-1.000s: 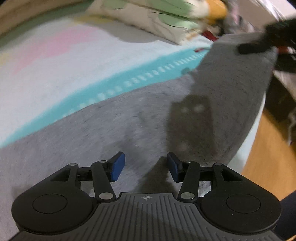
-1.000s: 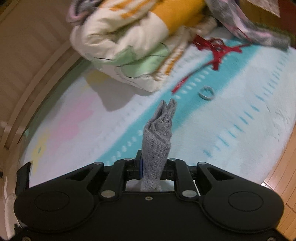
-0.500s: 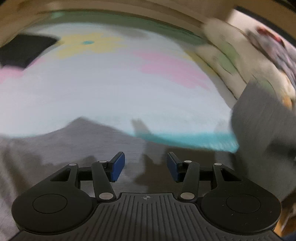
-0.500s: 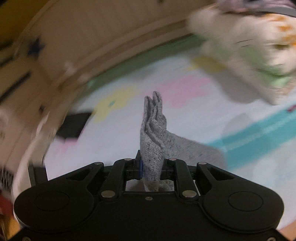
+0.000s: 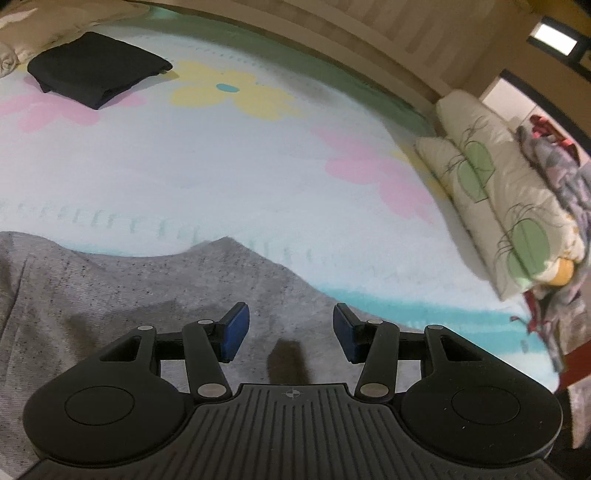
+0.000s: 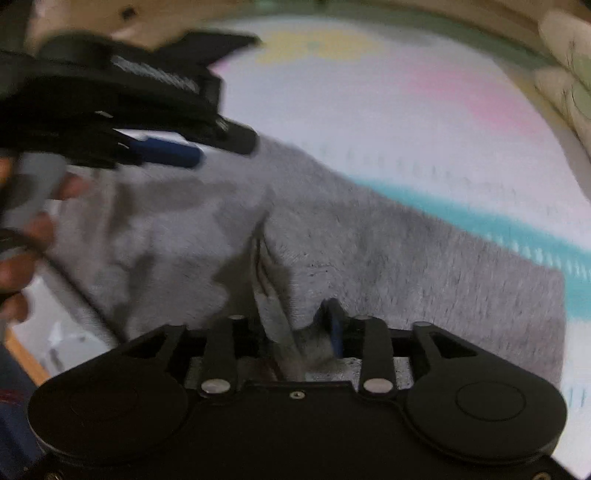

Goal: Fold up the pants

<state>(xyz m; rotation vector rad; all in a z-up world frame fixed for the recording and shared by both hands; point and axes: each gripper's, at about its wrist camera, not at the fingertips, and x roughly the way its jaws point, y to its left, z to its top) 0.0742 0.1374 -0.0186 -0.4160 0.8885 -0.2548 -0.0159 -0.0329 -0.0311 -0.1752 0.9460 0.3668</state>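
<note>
Grey speckled pants (image 5: 110, 295) lie spread on a flowered bed sheet (image 5: 258, 166). My left gripper (image 5: 290, 325) hovers just above their far edge, blue pads wide apart and nothing between them. In the blurred right wrist view, the pants (image 6: 406, 266) fill the middle. My right gripper (image 6: 284, 317) is low over them and its jaws are opening. A raised fold of the grey cloth (image 6: 269, 280) stands loosely between the pads. The left gripper (image 6: 214, 147) shows at the upper left of that view, held by a hand (image 6: 22, 236).
A folded black garment (image 5: 96, 72) lies at the far left of the bed. A folded cream quilt with green leaves (image 5: 498, 206) and a heap of patterned cloth (image 5: 561, 177) sit at the right. A wooden bed frame (image 5: 332, 33) runs along the back.
My right gripper swung across the bed with the pinched grey fold, came down onto the pants, and its jaws spread apart. The left gripper swept sideways along the pants, still open.
</note>
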